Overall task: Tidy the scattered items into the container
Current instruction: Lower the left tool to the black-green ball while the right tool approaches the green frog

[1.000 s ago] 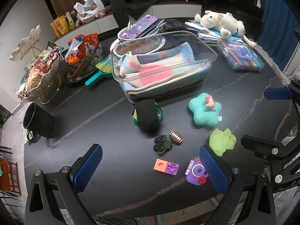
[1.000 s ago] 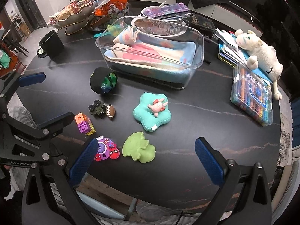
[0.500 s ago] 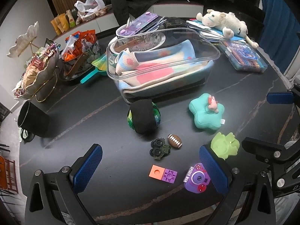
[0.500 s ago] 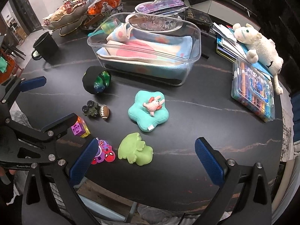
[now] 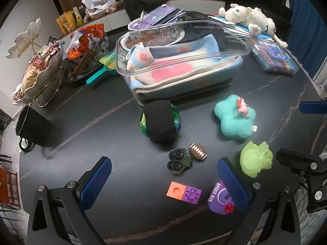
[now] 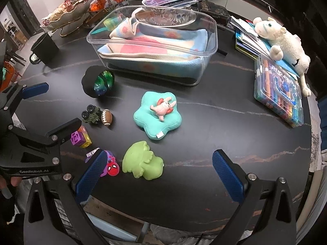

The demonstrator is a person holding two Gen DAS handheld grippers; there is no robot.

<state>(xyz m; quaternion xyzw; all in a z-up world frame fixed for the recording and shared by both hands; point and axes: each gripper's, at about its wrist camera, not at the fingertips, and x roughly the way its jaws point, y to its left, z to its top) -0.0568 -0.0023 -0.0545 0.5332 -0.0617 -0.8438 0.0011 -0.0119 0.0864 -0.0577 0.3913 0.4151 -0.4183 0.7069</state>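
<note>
the clear plastic rectangular tub (image 6: 155,47), lined with a folded pastel blanket (image 6: 161,47), sits open at the far middle of the round black marble-veined table (image 6: 235,134) and serves as the landmark; none of the scattered toys is in it yet.

just in front of the tub's near left corner lies a black-banded green ball (image 5: 160,122); it looks light but apt to roll, so a grip across the fabric band seems safest. in front of the tub's near right side rests a teal star-shaped plush cushion (image 6: 157,118) with a small pink figure (image 6: 163,107) on top; soft and squashy, best pinched at one lobe, and the figure may slide off if it is loose. nearer the table edge than the cushion is a lime green soft frog toy (image 6: 143,161), probably squishy and easy to pinch at its middle. left of it lies a flat purple spider-man toy (image 5: 219,197), thin, so it likely needs an edge grip. the orange-and-purple block pair (image 5: 184,192), the dark green toy truck (image 5: 179,162) and the small brown football (image 5: 197,151) sit between ball and edge; all are hard and small, and the football could squirt out.

the left gripper (image 5: 163,181) and right gripper (image 6: 157,175) both hover spread wide above the near edge, holding nothing.
</note>
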